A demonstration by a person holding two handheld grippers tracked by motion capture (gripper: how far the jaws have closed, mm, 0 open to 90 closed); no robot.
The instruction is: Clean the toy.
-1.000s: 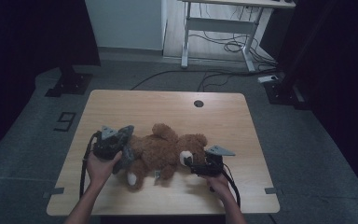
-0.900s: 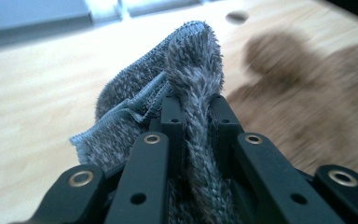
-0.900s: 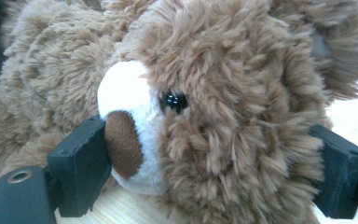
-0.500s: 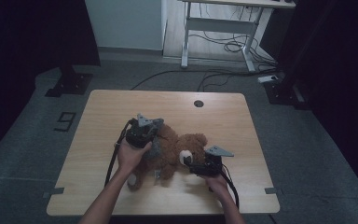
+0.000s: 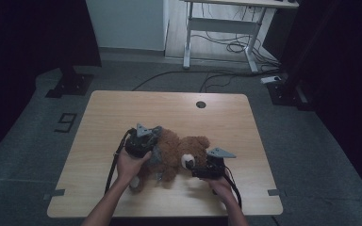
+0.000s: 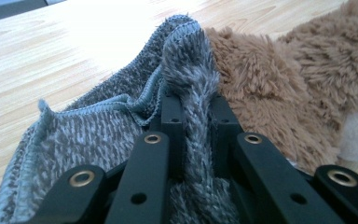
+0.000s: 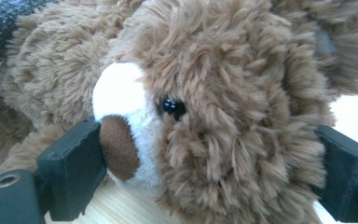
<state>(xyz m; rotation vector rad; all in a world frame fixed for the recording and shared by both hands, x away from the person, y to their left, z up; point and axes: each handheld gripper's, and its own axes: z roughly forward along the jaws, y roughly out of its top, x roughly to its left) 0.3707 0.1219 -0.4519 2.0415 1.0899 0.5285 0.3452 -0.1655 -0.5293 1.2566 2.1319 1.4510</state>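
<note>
I am pinching the grey cloth (image 6: 121, 116) tight in my left tool (image 6: 193, 121), its jaws clamped on a fold so I can draw it over the teddy bear (image 5: 179, 153) lying mid-tabletop (image 5: 169, 106). My right tool (image 7: 205, 154), whose jaws have just been opening wider, is bracketing the bear's head to steady it.

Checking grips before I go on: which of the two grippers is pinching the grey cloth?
The left gripper: its jaws are shut on a fold of the grey cloth. The right gripper stands wide around the teddy bear's head instead.
</note>
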